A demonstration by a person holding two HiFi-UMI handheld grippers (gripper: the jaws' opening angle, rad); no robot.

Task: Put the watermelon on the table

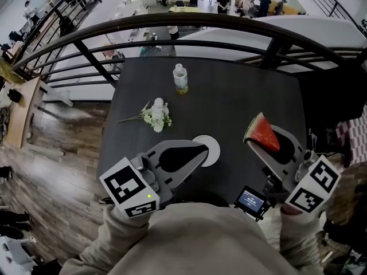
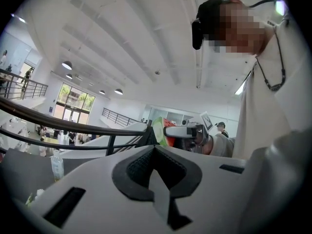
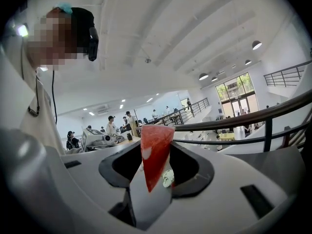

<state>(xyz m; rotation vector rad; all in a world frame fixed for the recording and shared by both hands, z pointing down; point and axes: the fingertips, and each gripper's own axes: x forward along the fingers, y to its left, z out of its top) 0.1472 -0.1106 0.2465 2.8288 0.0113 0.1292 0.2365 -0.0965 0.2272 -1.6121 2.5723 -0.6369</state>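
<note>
Right of centre in the head view, the right gripper [image 1: 265, 148] pinches the watermelon slice [image 1: 262, 132] over the table [image 1: 241, 96] — likely light, soft and slippery, best held gently near the rind — while the left gripper [image 1: 198, 150] has its jaws together, empty.

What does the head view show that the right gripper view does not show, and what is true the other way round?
Only the head view shows the white disc and the wooden floor. Only the right gripper view shows the ceiling lamps and the wearer's head camera. Both show the watermelon slice clamped in the right hand-held gripper, and the dark railing beyond.
</note>
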